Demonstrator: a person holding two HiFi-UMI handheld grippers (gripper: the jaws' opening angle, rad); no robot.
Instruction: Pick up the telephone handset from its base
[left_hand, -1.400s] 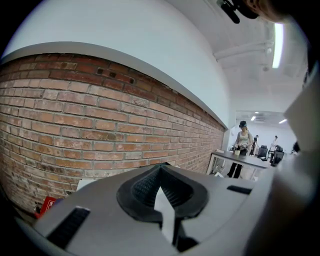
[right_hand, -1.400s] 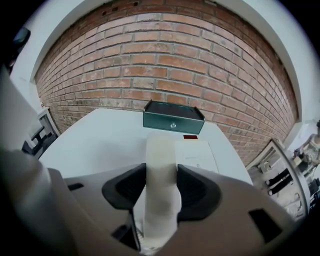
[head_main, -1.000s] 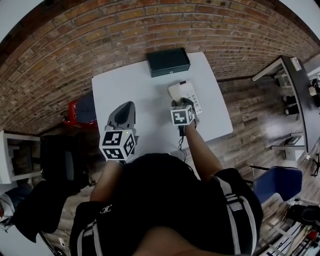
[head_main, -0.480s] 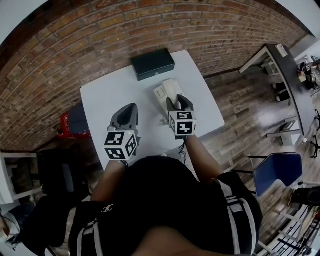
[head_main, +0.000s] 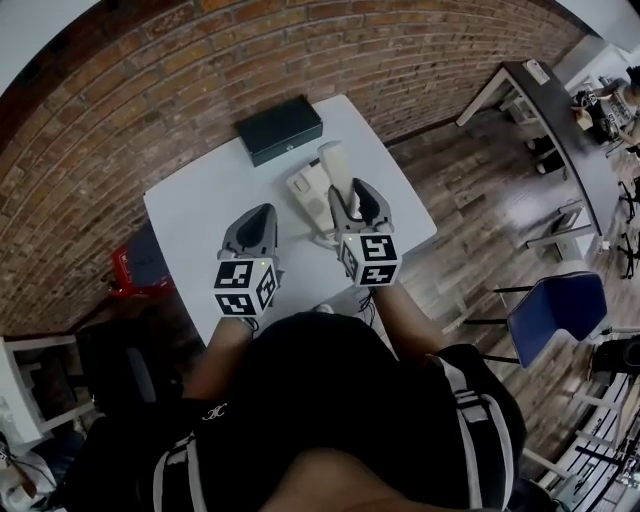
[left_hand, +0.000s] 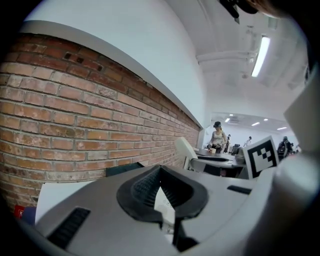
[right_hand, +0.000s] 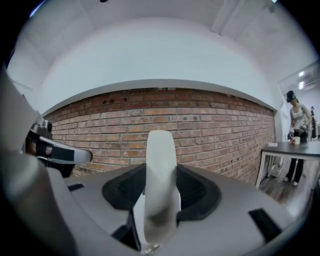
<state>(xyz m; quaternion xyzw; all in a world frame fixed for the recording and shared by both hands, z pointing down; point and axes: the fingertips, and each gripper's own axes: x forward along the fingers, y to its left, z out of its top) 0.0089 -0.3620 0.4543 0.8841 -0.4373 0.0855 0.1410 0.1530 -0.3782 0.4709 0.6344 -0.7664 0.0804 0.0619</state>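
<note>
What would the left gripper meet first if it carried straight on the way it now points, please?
Most likely the dark box, which lies in line ahead of the left gripper; height is unclear, so it might pass over to the brick wall.

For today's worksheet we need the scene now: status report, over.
Right gripper shut on handset. Left gripper shut, empty. Handset off base. Nothing blocking.

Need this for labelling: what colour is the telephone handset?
The handset is white, best seen in the right gripper view.
</note>
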